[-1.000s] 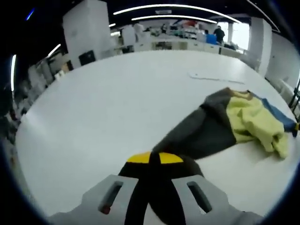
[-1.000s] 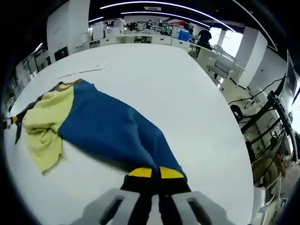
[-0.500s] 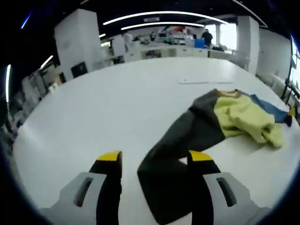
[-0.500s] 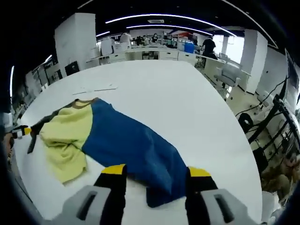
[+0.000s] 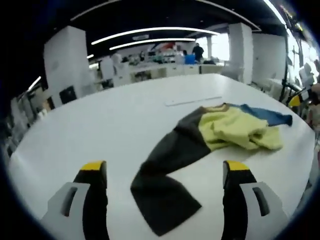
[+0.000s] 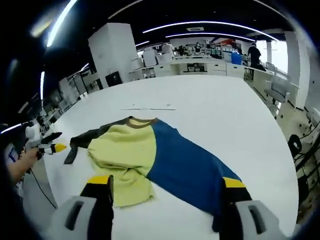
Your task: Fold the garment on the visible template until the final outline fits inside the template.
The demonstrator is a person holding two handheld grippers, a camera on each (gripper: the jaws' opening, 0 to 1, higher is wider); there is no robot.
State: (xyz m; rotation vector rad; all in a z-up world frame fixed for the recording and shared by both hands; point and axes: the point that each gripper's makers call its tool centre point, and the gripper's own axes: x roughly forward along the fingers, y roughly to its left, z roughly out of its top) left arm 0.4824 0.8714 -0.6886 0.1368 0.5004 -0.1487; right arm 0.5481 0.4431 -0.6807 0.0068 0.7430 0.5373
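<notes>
Left gripper (image 5: 166,172) spread wide, gripping nothing. Right gripper (image 6: 166,186) likewise spread wide; a hand (image 6: 20,165) at far left.

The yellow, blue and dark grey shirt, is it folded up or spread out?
Mostly spread out: the yellow, blue and dark grey shirt has both sleeves stretched across the white table, but its yellow middle lies bunched up.

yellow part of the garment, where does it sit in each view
Left gripper view: the yellow part of the garment lies right of centre, between the dark grey sleeve and the blue sleeve.
Right gripper view: it lies left of centre, above the left jaw, with the blue sleeve to its right.
Shared landmark: the brown collar at the garment's far edge.
</notes>
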